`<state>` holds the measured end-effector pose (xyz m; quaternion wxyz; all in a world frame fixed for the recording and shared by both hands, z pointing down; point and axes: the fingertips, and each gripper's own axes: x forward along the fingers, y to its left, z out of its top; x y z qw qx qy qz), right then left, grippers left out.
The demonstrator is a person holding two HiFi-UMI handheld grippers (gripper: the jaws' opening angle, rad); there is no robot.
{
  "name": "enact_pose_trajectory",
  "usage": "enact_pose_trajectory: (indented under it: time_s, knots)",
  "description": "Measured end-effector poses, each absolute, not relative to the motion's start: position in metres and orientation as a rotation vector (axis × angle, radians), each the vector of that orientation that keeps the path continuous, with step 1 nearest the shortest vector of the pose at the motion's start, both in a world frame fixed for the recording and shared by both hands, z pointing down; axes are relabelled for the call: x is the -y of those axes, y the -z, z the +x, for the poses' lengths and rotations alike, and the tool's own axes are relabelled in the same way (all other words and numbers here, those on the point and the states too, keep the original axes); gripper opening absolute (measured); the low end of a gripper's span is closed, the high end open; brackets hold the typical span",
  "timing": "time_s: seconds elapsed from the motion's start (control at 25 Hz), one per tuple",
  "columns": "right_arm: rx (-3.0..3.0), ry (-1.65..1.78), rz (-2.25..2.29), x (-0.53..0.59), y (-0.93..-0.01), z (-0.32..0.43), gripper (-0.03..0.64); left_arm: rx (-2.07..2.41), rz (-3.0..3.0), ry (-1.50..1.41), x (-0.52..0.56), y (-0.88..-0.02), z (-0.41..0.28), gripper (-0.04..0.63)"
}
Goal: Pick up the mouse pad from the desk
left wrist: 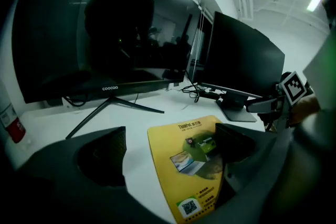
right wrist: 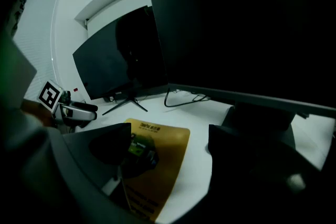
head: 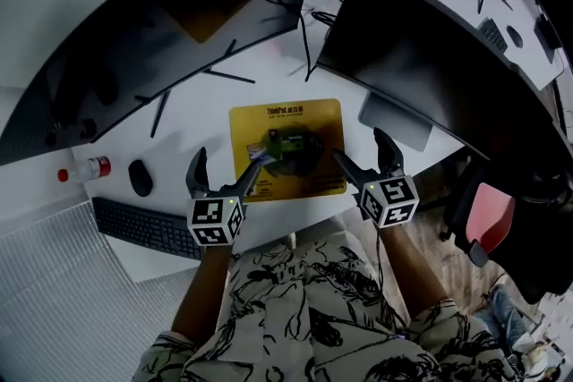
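Yellow mouse pad (head: 288, 148) is lying flat on the white desk (head: 179, 143) while the left gripper (head: 231, 162) and right gripper (head: 360, 148) are hanging over its sides, jaws wide apart.

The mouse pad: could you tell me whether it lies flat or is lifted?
Flat: the mouse pad lies spread on the white desk, with no edge or corner visibly raised.

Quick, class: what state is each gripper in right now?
Left gripper: open, holding nothing.
Right gripper: open, holding nothing.
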<state>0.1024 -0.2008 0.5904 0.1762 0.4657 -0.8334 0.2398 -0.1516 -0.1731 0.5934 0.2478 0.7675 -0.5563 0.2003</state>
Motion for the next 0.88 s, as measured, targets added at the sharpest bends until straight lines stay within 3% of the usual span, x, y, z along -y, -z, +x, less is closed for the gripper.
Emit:
enact_pose_trajectory:
  time_s: [0.16, 0.88]
  knots:
    - [2.304, -0.728, 1.288, 0.197, -0.626, 0.102, 0.426, 1.494, 2.036, -0.606, 0.175, -0.624, -0.15, 0.519]
    - [2.115, -0.796, 1.234, 0.195, -0.691, 0.09, 0.26, 1.416, 1.887, -0.695, 0.173, -0.691, -0.139, 0.361]
